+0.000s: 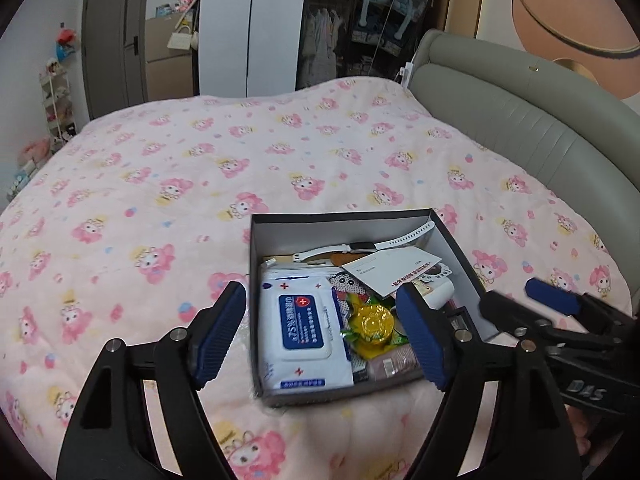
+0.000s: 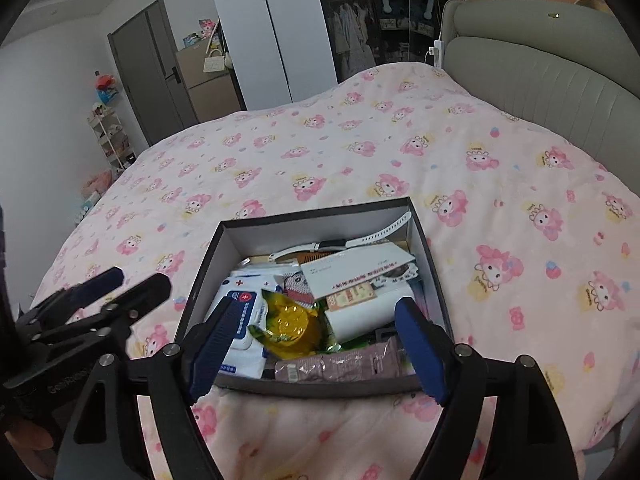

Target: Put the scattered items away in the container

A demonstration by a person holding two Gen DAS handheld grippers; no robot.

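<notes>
Hovering wide open and empty, left gripper (image 1: 322,332) and right gripper (image 2: 316,346) are flanking the box.
Black rectangular cardboard box (image 1: 256,300) is sitting below them on fleecy pink blanket (image 1: 160,184), holding glossy wipes pack (image 1: 302,330).

A bedroom in a home. A wide bed (image 1: 280,152) with a pink cartoon blanket and padded grey headboard (image 1: 520,108) fills it. Behind stand an open wardrobe (image 1: 332,20) of hanging clothes and a door (image 1: 112,44).

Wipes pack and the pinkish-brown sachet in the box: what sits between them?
In the left wrist view, a yellow wrapped sweet lies between the wipes pack and the pinkish-brown sachet, inside the box.
</notes>
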